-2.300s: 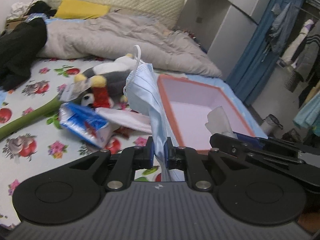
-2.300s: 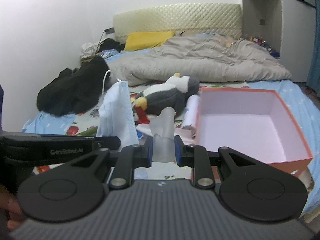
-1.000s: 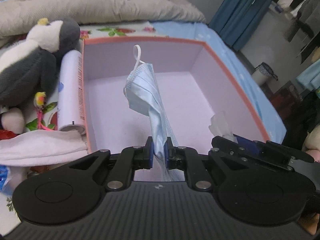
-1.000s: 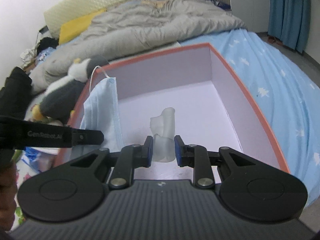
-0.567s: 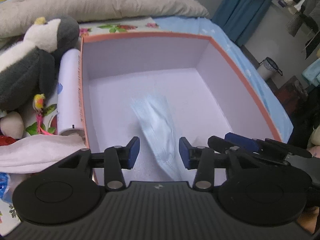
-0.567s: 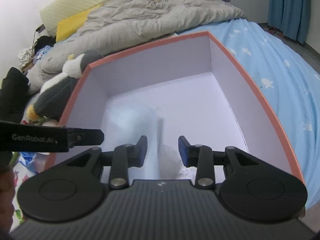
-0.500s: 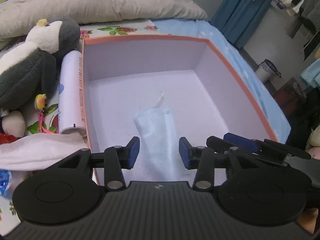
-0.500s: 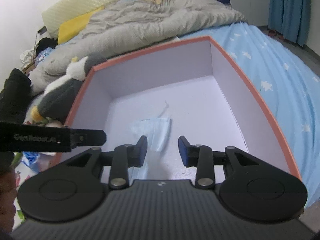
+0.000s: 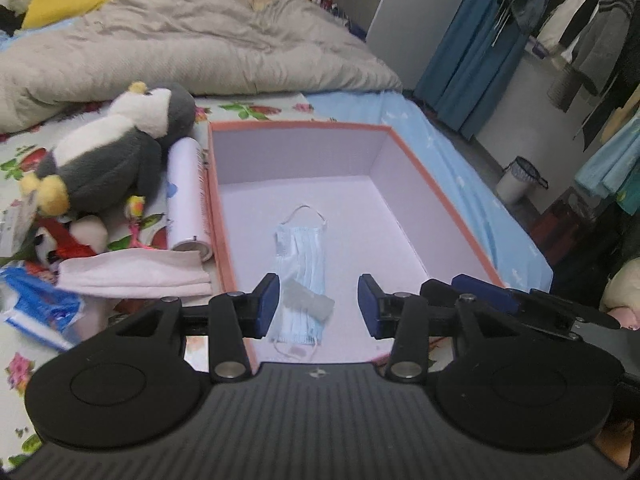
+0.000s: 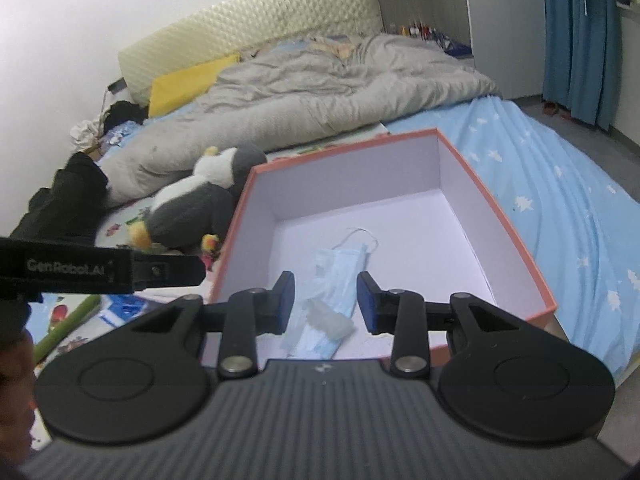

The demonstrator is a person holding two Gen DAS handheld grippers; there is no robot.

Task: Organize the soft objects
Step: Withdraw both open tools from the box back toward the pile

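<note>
Beside box point(image 9: 224, 216): plush penguin point(image 9: 108, 156), white roll point(image 9: 188, 196), folded cloth point(image 9: 136, 274).

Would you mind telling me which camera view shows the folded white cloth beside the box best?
The left wrist view. There the folded white cloth lies in plain sight on the bed, just outside the left wall of the box, below the white roll. In the right wrist view it cannot be made out; the other gripper's black body covers that area.
</note>
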